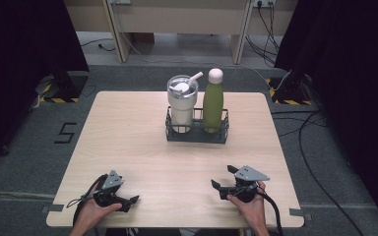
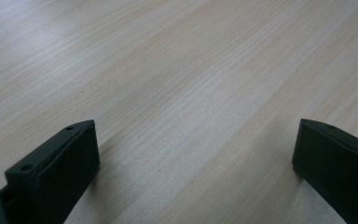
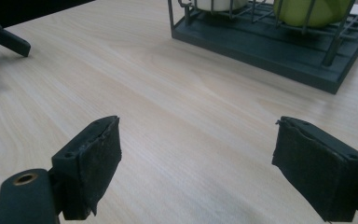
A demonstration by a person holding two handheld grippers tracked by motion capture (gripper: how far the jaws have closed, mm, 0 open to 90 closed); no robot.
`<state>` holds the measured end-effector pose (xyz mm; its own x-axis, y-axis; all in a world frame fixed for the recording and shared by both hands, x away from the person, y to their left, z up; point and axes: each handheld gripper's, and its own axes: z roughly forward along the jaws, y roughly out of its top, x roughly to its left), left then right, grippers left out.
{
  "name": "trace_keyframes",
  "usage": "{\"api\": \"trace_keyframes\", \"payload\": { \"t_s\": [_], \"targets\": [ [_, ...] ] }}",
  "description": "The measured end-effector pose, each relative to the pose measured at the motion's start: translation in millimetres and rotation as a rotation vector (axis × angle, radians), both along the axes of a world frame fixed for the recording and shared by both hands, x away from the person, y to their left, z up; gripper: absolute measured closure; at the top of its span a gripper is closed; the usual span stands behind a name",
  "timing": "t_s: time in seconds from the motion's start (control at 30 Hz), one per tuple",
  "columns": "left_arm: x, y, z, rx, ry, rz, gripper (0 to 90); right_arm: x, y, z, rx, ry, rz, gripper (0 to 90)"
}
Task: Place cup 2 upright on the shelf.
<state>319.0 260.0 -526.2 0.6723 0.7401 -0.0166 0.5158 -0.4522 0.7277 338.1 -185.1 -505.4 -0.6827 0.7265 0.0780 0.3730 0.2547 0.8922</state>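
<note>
Wire caddy [image 1: 197, 133]: dark metal, rectangular, solid base, standing well ahead of both pairs of jaws. It holds a cream tumbler [image 1: 182, 101], cylindrical, with lid and straw, and beside it a green bottle [image 1: 213, 101], smooth, rounded, pale-capped. Right gripper [image 1: 224, 183]: black padded jaws apart, nothing between. Left gripper [image 1: 128, 201]: jaws apart over bare pale wood-grain table [image 1: 128, 137].

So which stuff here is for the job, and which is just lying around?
For the job: wire basket, white tumbler, green bottle, left gripper, right gripper, both open and holding nothing.
Lying about: floor cables, number marking on the floor.
</note>
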Motion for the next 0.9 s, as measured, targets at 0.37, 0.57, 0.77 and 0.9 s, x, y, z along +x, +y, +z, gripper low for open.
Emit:
{"api": "trace_keyframes", "payload": {
  "t_s": [0.37, 0.57, 0.77, 0.9],
  "targets": [
    [-0.2, 0.1, 0.0, 0.001, -0.001, -0.002, 0.0, -8.5, -5.8, -5.5, -0.018, 0.032, -0.005, 15.2],
    [-0.4, 0.2, 0.0, 0.001, 0.0, -0.003, 0.0, -10.5, -7.2, -8.5, -0.042, 0.05, -0.013, 15.2],
    [-0.5, 0.3, 0.0, 0.001, 0.0, -0.004, 0.0, -13.0, -10.0, -9.0, -0.077, 0.085, -0.024, 15.2],
    [-0.5, 0.3, 0.0, 0.001, 0.0, -0.005, 0.0, -13.9, -12.0, -9.8, -0.112, 0.111, -0.027, 15.3]
  ]
}}
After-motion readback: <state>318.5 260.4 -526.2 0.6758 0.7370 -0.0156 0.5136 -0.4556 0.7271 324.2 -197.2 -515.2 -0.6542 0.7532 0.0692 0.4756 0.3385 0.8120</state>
